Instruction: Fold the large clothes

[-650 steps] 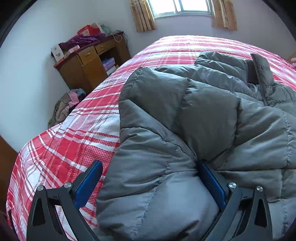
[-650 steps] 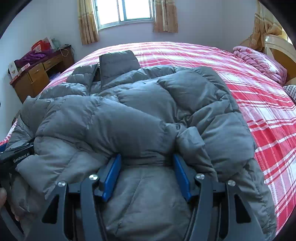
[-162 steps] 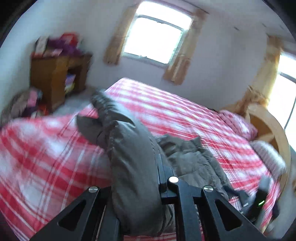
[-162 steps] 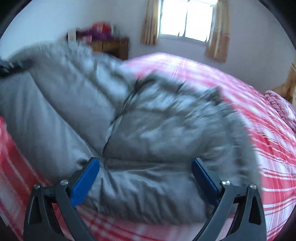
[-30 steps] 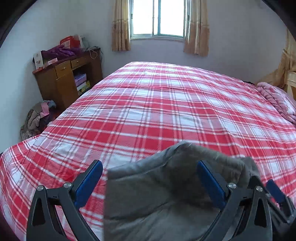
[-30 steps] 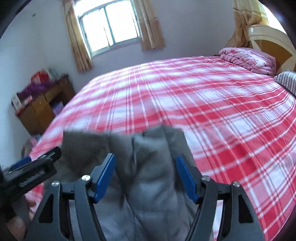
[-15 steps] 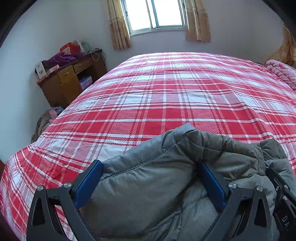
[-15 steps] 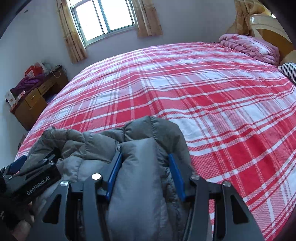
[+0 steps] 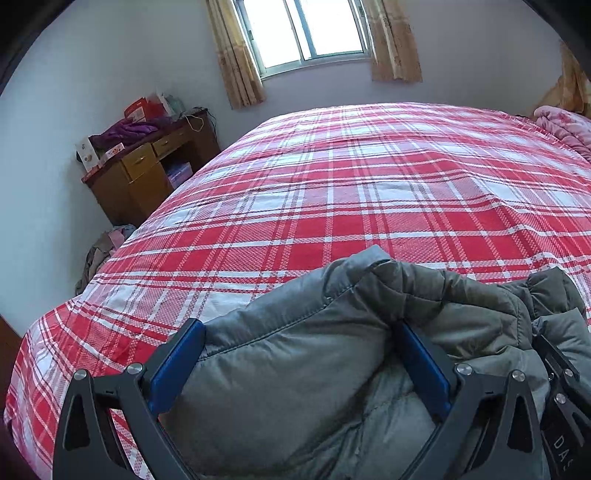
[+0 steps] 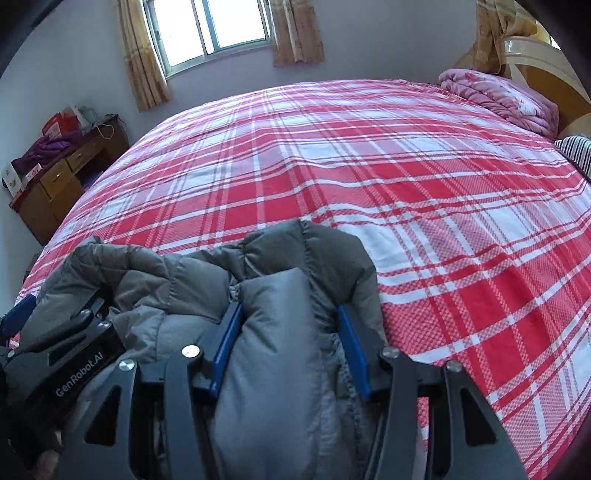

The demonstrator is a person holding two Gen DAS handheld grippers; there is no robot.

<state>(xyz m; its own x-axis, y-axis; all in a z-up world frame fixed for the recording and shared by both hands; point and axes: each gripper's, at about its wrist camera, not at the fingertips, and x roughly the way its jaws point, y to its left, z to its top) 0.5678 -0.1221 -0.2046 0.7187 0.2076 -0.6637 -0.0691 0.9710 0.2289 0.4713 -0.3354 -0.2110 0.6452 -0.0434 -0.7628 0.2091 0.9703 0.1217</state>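
Note:
A grey puffer jacket (image 9: 314,362) lies bunched at the near edge of the bed with the red plaid cover (image 9: 369,192). My left gripper (image 9: 299,365) stands wide open with a thick fold of the jacket between its blue pads. My right gripper (image 10: 290,347) is closed on a bulging fold of the jacket (image 10: 280,369), pads pressing in from both sides. Each gripper shows at the edge of the other's view: the right one low at the right in the left wrist view (image 9: 561,398), the left one low at the left in the right wrist view (image 10: 59,354).
A wooden desk (image 9: 147,173) with piled things stands at the left wall, with clothes on the floor (image 9: 103,254) beside it. A pink folded quilt (image 10: 498,99) and a headboard (image 10: 546,66) are at the far right. A window (image 9: 306,33) with curtains is at the far wall.
The jacket has been set down lower on the bed's near edge. The right gripper has narrowed onto its fold. The left gripper has stayed wide.

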